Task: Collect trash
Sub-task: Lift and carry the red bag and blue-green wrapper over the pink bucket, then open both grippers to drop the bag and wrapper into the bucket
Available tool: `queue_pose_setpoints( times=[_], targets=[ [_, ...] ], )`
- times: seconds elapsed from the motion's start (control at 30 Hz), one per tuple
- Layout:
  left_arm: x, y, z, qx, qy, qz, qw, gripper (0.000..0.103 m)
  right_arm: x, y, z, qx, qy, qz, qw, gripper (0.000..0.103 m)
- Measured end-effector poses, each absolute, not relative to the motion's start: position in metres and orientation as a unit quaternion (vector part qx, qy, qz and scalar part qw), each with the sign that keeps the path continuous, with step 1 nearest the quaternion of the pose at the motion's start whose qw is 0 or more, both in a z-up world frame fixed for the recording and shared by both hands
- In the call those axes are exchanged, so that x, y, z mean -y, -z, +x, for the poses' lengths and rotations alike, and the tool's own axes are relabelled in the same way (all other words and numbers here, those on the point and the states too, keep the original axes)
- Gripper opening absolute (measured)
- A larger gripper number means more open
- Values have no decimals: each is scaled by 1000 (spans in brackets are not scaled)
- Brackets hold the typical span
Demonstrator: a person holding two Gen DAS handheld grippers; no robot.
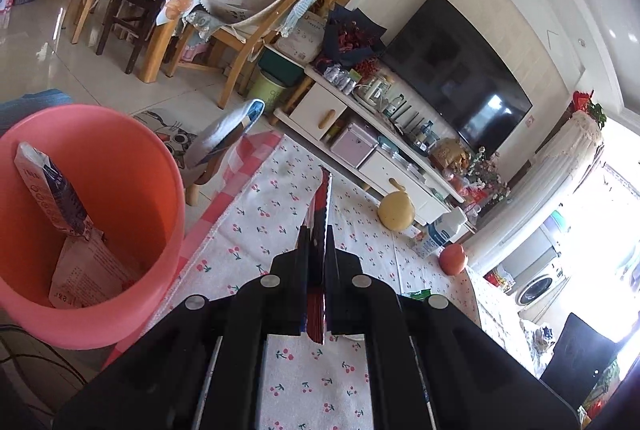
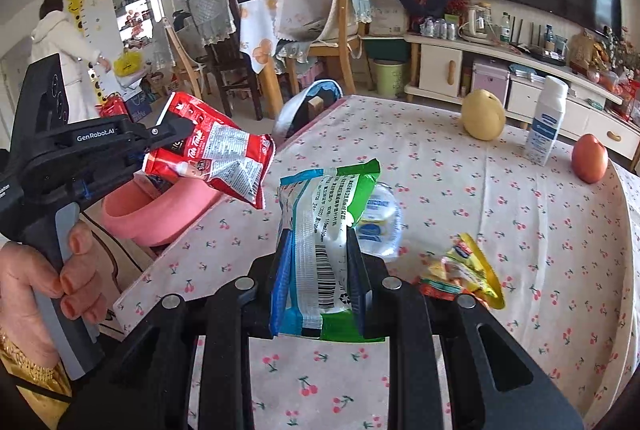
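My left gripper [image 1: 318, 230] is shut on a red snack wrapper [image 1: 320, 206], seen edge-on; in the right wrist view the same gripper [image 2: 176, 128] holds the red wrapper [image 2: 224, 162] just above the pink bin [image 2: 168, 210]. The pink bin [image 1: 132, 150] stands left of the table and holds a carton [image 1: 52, 186] and paper. My right gripper [image 2: 320, 242] is shut on a green, blue and white wrapper [image 2: 320, 230] above the table. A clear plastic wrapper [image 2: 380, 222] and a yellow wrapper [image 2: 468, 270] lie on the cherry-print tablecloth [image 2: 480, 198].
A yellow pear [image 2: 482, 114], a white bottle [image 2: 546, 122] and a red apple [image 2: 589, 158] stand at the table's far side. A stool [image 2: 312, 102] and chairs [image 2: 340, 30] stand beyond the table. A person in white [image 2: 60, 42] stands far left.
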State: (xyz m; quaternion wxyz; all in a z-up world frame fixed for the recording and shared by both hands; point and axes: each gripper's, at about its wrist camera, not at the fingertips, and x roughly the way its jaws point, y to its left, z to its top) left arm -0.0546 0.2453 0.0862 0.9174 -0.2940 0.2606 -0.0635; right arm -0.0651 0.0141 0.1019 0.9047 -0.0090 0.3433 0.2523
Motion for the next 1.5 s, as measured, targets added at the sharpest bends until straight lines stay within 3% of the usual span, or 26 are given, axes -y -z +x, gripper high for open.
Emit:
queue_pose_setpoints(
  times=[0.6,1.4,1.5],
  targets=[
    [-333,-96,-80,-197,-111,-323,919,7,-170,-119,-35,-334,-348,-51,874,27],
    [-365,-73,-72,-253,-199,-340,884,10,-233,-94,-27,-339,-380,-126,851,30],
    [-364,-73,-72,-255,-204,-339,882,17,-232,-94,-28,-333,-383,-126,853,35]
  ],
)
